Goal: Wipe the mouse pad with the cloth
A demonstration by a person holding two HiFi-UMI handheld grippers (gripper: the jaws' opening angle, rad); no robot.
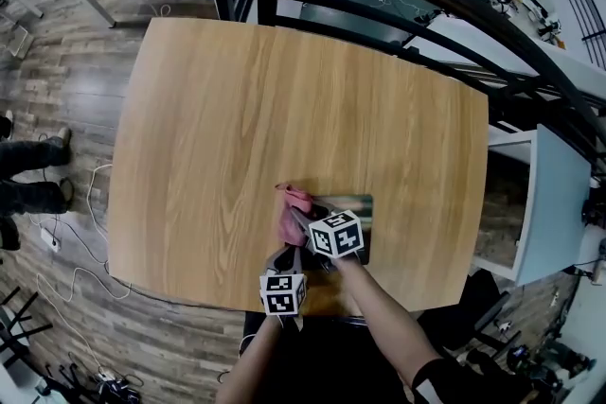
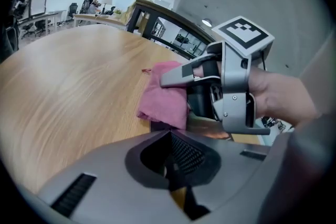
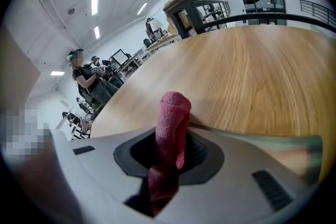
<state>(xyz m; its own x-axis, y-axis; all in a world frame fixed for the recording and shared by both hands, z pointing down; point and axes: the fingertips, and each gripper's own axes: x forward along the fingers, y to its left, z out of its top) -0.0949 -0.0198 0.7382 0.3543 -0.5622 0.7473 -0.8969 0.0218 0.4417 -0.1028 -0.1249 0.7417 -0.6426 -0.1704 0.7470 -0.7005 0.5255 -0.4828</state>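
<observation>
The left gripper (image 1: 284,262) sits low at the tabletop's (image 1: 284,99) near edge, jaws brought together with nothing between them. Just ahead of it and to its right lies the pink cloth (image 1: 294,206), bunched on the wood at the mouse pad's (image 1: 354,202) left edge. One fold is pinched upright in the right gripper (image 1: 305,224), whose jaws are closed narrow on it. The cloth looks light, soft and limp, so it will likely drag and crumple rather than slide flat. Taking a fuller bunch, with more fabric pressed down, should wipe better. The pad looks thin and flat with a slight sheen, and may creep under a stroke, so the free gripper could pin its near edge. Bare wood lies open to the left and far side, but the near edge is close, which favours strokes away or sideways.
</observation>
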